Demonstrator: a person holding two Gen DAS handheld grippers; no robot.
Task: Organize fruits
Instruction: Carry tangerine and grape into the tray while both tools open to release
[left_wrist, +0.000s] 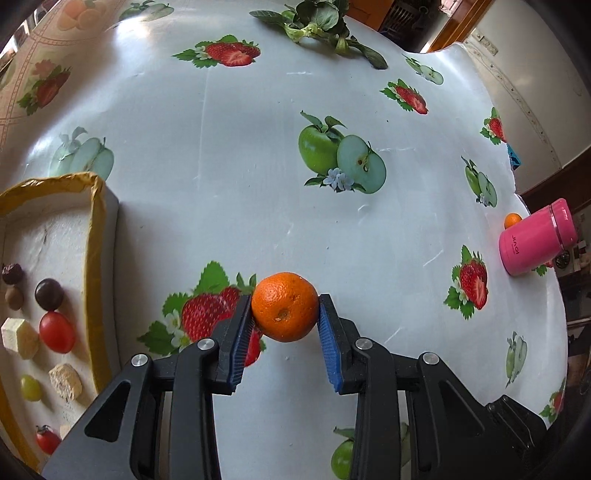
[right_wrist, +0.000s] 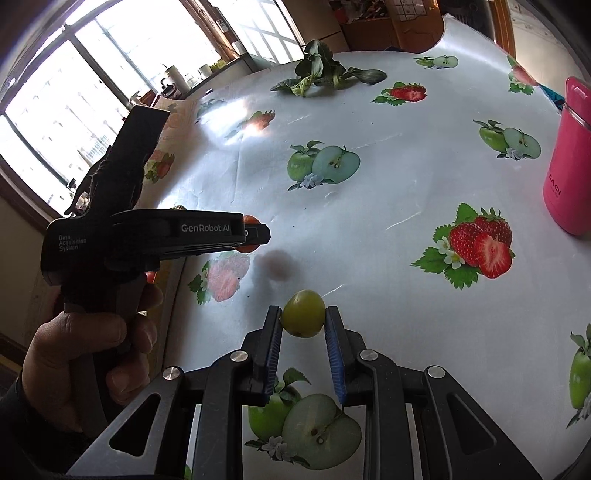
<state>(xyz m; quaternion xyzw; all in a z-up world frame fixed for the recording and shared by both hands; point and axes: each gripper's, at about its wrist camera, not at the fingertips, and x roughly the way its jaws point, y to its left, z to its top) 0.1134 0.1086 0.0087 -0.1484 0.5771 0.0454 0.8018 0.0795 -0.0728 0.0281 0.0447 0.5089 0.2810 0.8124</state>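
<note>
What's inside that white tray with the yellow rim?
The tray holds two red tomatoes, a green grape, dark round fruits and pale cut chunks. Its near end is hidden behind the left gripper, so more may lie there.

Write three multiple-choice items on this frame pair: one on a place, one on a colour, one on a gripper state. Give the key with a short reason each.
1. Where is the yellow-rimmed white foam tray relative to the round orange mandarin in the left wrist view?
A. To its left
B. To its right
C. Beyond it, by the leafy greens

2. What colour is the cylindrical flask near the table edge?
A. Blue
B. Pink
C. Silver

3. What is the right gripper doing?
A. Open over bare cloth
B. Shut on a small round green grape
C. Shut on a red tomato

Key:
1 A, the tray sits at the left edge of the view, the mandarin in the left gripper at the centre.
2 B, its body is bright pink in both views.
3 B, both blue pads touch the green fruit's sides.
</note>
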